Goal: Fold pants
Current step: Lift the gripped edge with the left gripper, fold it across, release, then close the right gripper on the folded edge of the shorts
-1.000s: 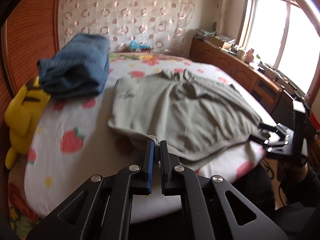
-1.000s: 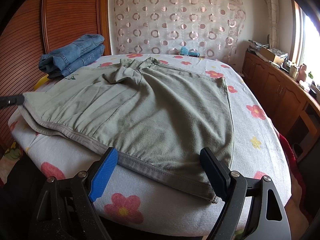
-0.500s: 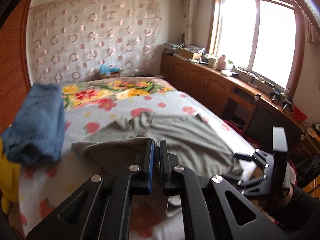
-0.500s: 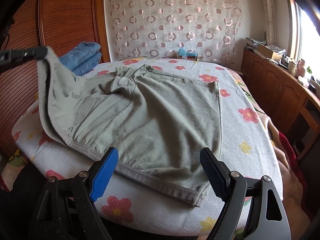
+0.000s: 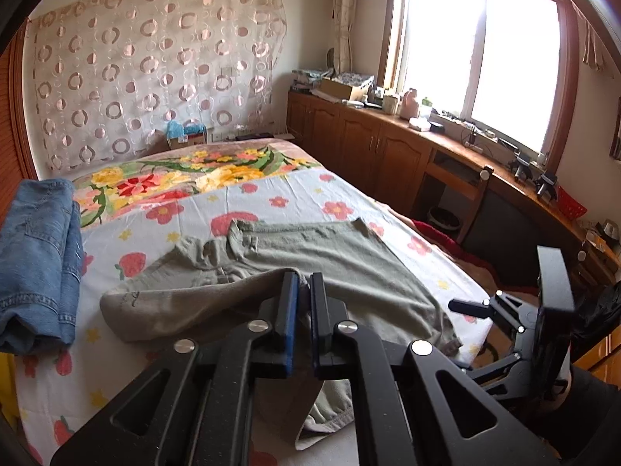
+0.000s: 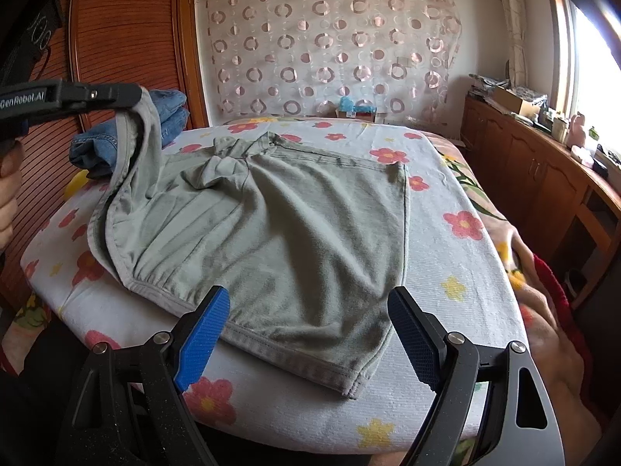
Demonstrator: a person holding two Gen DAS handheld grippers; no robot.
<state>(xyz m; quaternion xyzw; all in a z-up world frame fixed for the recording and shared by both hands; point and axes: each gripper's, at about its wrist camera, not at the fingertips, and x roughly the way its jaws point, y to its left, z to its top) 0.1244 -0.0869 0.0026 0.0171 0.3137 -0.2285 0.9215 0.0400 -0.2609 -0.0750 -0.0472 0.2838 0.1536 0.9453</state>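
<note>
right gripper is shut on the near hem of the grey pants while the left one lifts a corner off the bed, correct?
Not quite. The right gripper is open, its jaws spread wide over the near hem of the grey pants and gripping nothing, as the right wrist view shows. The left gripper does lift a corner off the bed.

Left wrist view: low, close, facing window-side across bed (image 5: 271, 198). Right wrist view: bed foot, facing headboard curtain (image 6: 333, 46). Shared: bed, curtain.
</note>
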